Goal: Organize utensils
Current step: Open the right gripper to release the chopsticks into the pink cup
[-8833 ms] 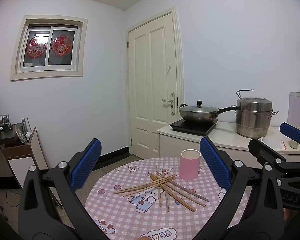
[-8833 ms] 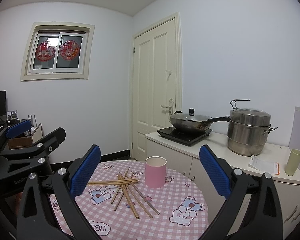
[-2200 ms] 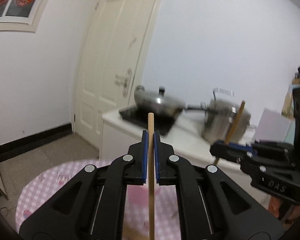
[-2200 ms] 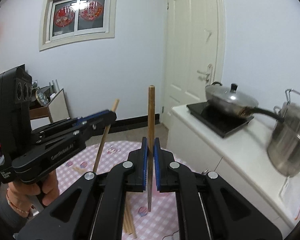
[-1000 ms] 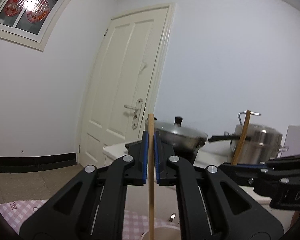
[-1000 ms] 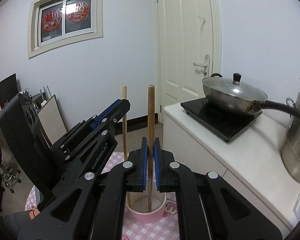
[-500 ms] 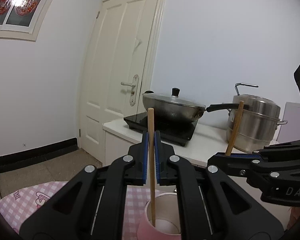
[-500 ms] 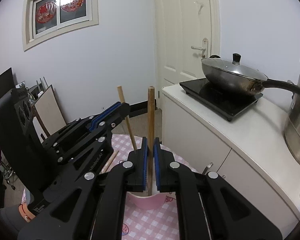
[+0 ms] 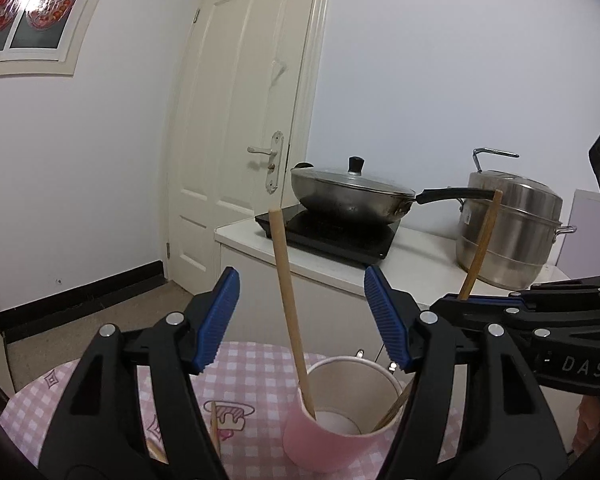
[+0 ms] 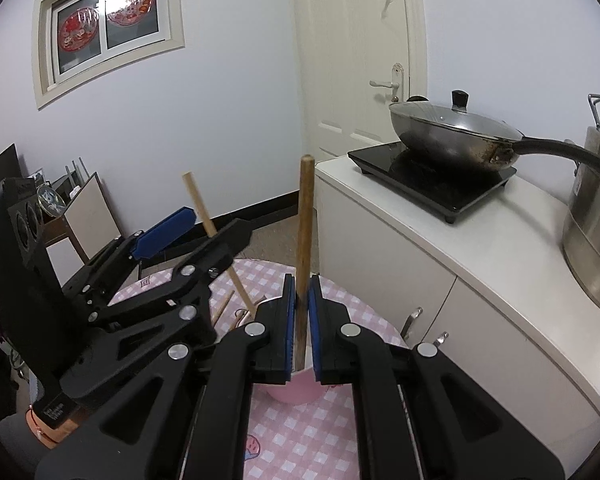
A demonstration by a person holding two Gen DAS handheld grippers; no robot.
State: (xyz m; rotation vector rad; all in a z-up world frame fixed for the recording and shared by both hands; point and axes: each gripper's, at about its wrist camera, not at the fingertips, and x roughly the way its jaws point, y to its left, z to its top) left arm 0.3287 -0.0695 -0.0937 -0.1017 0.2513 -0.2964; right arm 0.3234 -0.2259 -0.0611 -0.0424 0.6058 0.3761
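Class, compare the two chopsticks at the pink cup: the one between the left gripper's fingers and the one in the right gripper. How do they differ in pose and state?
The left gripper has just opened; its chopstick stands free, leaning, its tip inside the pink cup. The right gripper is shut on the darker chopstick, held nearly upright. Both are wooden and at the cup.

Left wrist view rides the left hand-held gripper [image 9: 302, 322], close above the pink cup [image 9: 342, 412], facing nearly level toward door and stove counter. Right wrist view rides the right hand-held gripper [image 10: 300, 320], tilted further down, same direction. Both share cup [image 10: 296, 390], wok [image 9: 350, 196], checked surface [image 9: 252, 364].
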